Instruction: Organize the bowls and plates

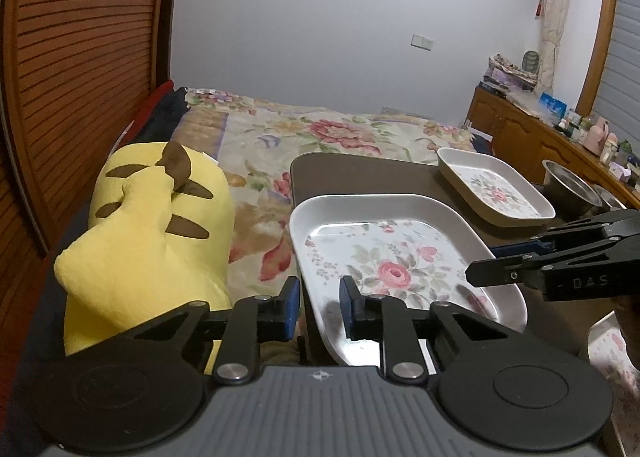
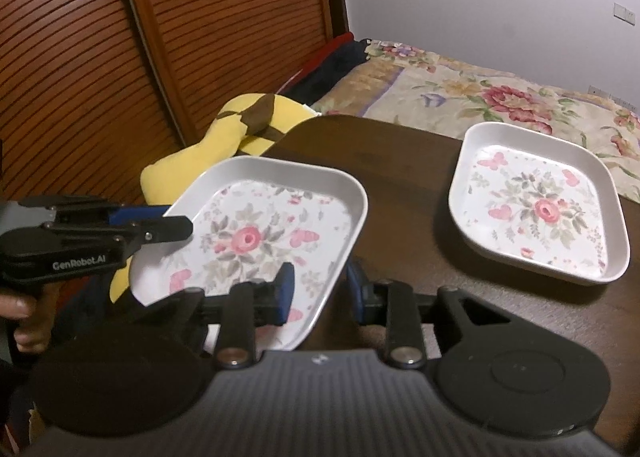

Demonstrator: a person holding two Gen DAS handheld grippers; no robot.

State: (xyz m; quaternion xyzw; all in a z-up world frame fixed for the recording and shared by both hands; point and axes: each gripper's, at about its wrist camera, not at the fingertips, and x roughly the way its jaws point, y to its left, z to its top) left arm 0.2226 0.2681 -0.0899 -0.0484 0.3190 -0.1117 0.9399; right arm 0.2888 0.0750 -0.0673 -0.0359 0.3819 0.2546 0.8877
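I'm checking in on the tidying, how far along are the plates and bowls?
Nothing looks stacked yet. In hand: left claw and right claw grip the near floral plate by opposite rims. Remaining: the far floral plate sits alone on the table, and the metal bowls stand apart.

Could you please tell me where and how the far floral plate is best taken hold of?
Probably by the raised rim of the far floral plate on its near side, coming from above, one finger inside, one outside: it lies flat on the table, so only the wall offers purchase.
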